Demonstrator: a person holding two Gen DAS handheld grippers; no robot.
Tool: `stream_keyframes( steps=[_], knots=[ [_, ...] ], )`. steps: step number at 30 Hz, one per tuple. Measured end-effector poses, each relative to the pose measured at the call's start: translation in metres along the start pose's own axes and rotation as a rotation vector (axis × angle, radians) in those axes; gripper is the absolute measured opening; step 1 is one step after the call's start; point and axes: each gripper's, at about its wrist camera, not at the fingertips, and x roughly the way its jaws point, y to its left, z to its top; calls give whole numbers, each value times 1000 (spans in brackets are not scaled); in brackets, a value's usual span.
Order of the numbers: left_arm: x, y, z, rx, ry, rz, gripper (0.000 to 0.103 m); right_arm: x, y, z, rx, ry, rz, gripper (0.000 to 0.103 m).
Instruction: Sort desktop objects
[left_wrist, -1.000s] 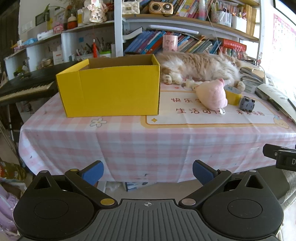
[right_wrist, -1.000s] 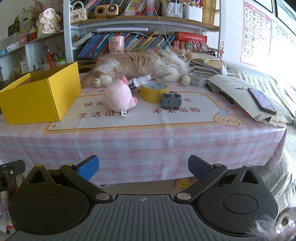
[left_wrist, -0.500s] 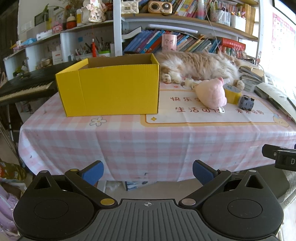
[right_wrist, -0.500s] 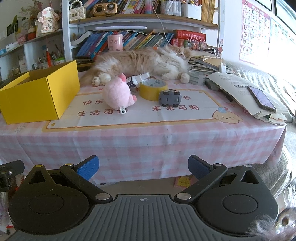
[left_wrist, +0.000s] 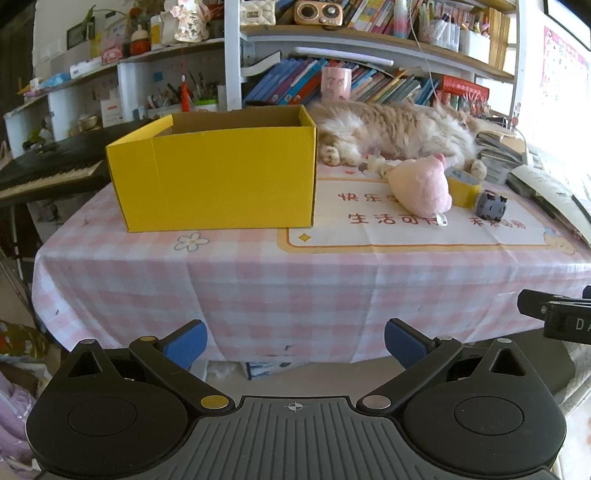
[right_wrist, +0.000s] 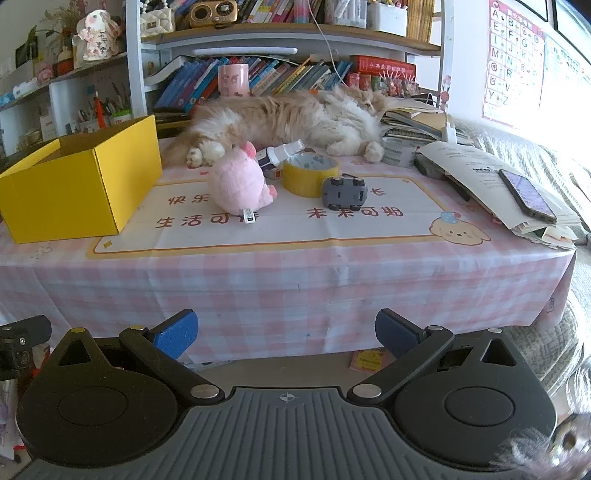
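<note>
An open yellow cardboard box (left_wrist: 221, 177) (right_wrist: 74, 188) stands on the left of the pink checked table (right_wrist: 295, 273). On the mat lie a pink plush pig (right_wrist: 238, 184) (left_wrist: 421, 186), a yellow tape roll (right_wrist: 308, 177) (left_wrist: 460, 188), an overturned grey toy car (right_wrist: 343, 192) (left_wrist: 490, 205) and a small white spray bottle (right_wrist: 282, 152). My left gripper (left_wrist: 295, 341) is open and empty, in front of the table edge. My right gripper (right_wrist: 286, 330) is open and empty, also short of the table.
A fluffy cat (right_wrist: 295, 118) lies along the back of the table. Papers with a phone (right_wrist: 526, 195) lie at the right, books and another tape roll (right_wrist: 399, 155) behind. Bookshelves (right_wrist: 295, 40) stand behind; a keyboard piano (left_wrist: 48, 173) is at the left.
Both grippers have drifted slightly closer to the table. Nothing on the table has moved, and both grippers stay open.
</note>
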Motion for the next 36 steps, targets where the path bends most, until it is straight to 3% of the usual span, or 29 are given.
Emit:
stream_keyframes(
  steps=[22,36],
  knots=[
    [6,1,3,4,1,-14,103,5,3,2,-2,3,0,103],
    [12,2,8,8,2,-77,103,10,4,6,3,12,10,103]
  ],
)
